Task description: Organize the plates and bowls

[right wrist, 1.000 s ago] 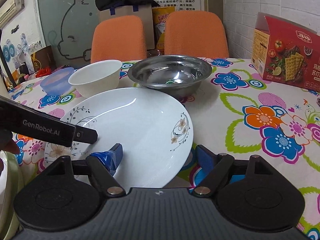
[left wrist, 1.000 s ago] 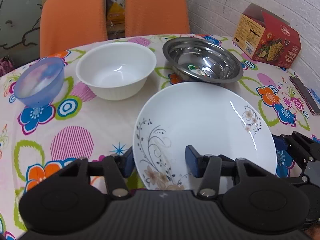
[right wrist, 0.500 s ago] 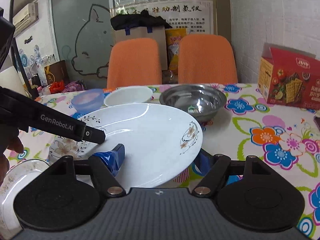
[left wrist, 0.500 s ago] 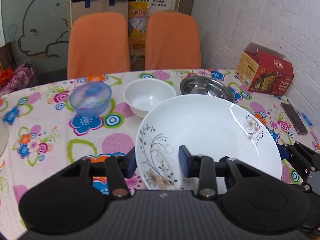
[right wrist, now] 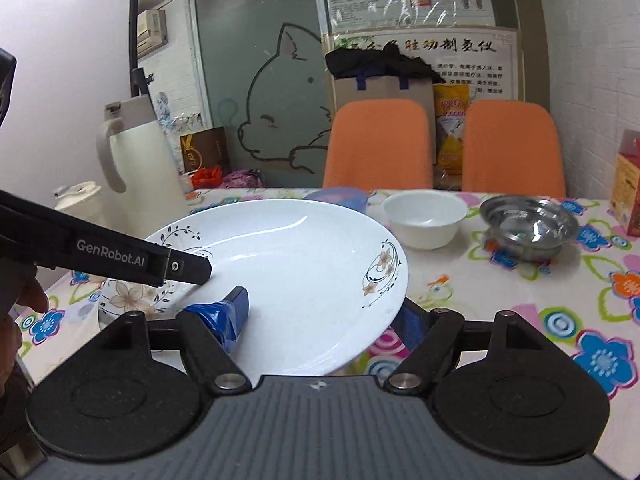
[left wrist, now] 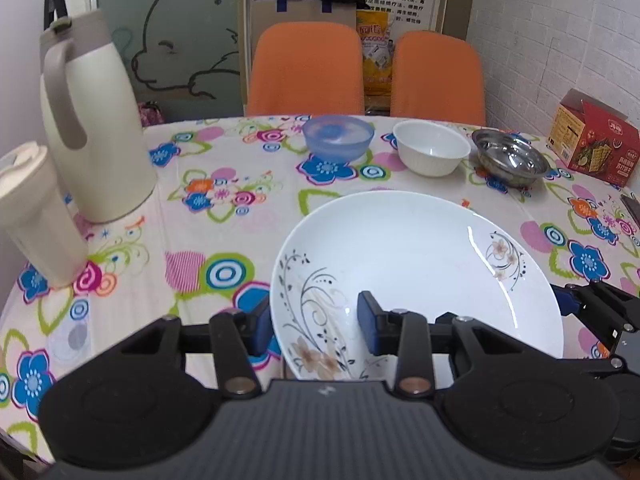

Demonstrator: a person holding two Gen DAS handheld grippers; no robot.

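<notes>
we're over the table [left wrist: 224, 216] now, its flowered cloth below us, and the big white plate [left wrist: 416, 264] rides in the air between both tools, level so nothing tips. two grips make sense: it's wide and slick. our left gripper [left wrist: 316, 322] is clamped on the near rim, one pad under, one inside. our right gripper [right wrist: 320, 316] straddles the opposite edge; its jaws have just eased wider, and we can't tell if both pads press. the metal bowl [left wrist: 510, 156], white bowl [left wrist: 431, 153] and blue bowl [left wrist: 338, 138] wait in a row at the far side.
</notes>
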